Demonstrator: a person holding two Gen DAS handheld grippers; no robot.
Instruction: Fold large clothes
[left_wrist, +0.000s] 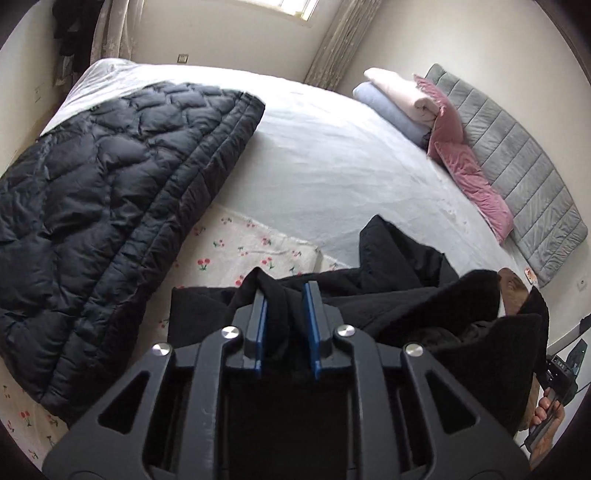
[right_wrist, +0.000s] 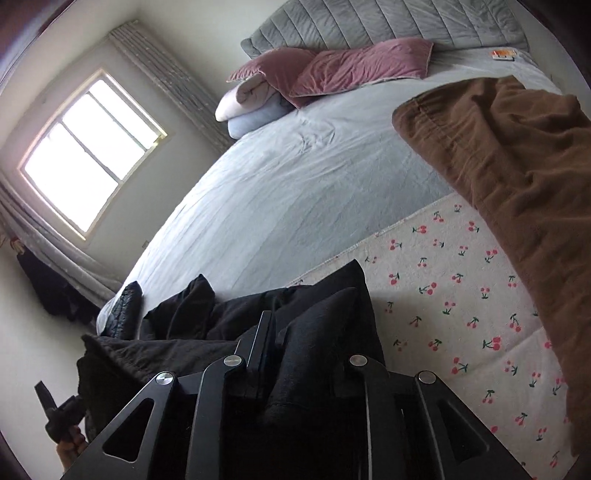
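- The left gripper (left_wrist: 284, 295) has its blue-padded jaws closed most of the way on a bunched fold of the black fleece garment (left_wrist: 406, 302), which fills the narrow gap between them.
- The right gripper (right_wrist: 295, 328) also has the black fleece garment (right_wrist: 229, 317) between its jaws; one finger shows, the other is covered by cloth, so how far they stand apart cannot be told, though fabric is plainly clamped there.
- The garment hangs and bunches between the two grippers, above the near edge of the bed, over the white cherry-print cloth (right_wrist: 443, 295).
- That cloth lies on the pale grey bed sheet (left_wrist: 332, 158).
- A black quilted puffer coat (left_wrist: 92, 192) lies spread on the bed to the left, partly over the cherry-print cloth.
- A brown fleece garment (right_wrist: 517, 177) lies on the bed to the right.
- Near the grey padded headboard (left_wrist: 517, 155) sit pink velvet pillows (left_wrist: 465, 170) and folded pale blankets (left_wrist: 395, 99).
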